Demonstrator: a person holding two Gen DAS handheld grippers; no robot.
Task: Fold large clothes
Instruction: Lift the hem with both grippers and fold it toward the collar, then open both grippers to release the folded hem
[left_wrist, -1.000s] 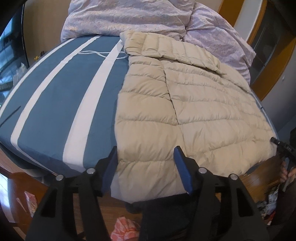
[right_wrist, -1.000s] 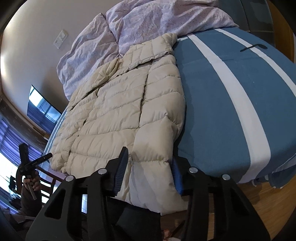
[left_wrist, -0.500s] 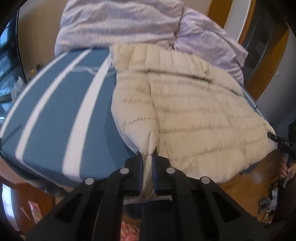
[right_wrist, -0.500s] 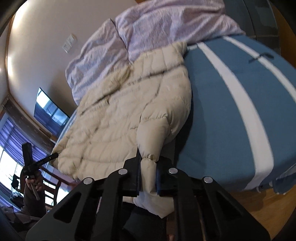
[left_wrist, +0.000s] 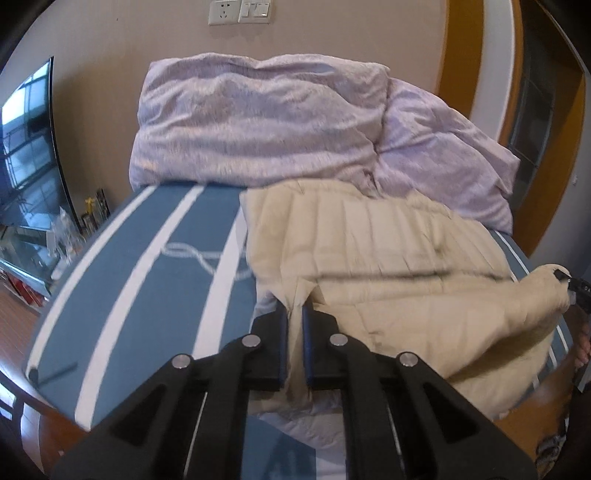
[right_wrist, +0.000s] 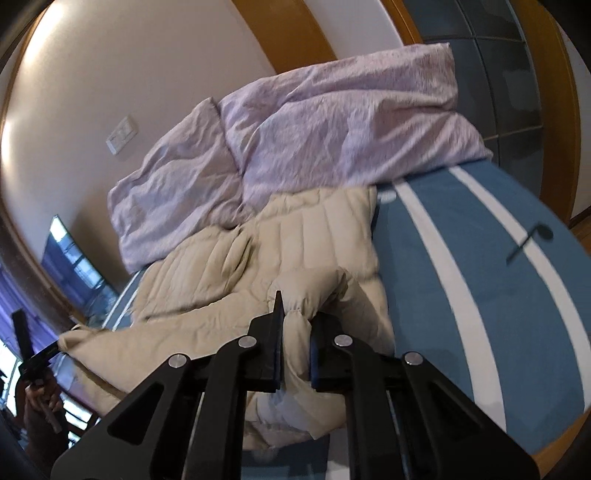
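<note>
The beige quilted down jacket (left_wrist: 388, 266) lies on the blue bed sheet with white stripes (left_wrist: 147, 266), its far end against the heaped lilac duvet (left_wrist: 258, 122). The left gripper (left_wrist: 294, 317) is clamped on a pinch of the jacket's near edge, fabric squeezed between its 2 blue-padded fingers (left_wrist: 282, 332). The right gripper (right_wrist: 295, 325) is closed on a puffy fold of the same jacket (right_wrist: 295, 240) (its lower part is lifted and bunched). A wall socket plate (left_wrist: 238, 11) sits above the bed.
</note>
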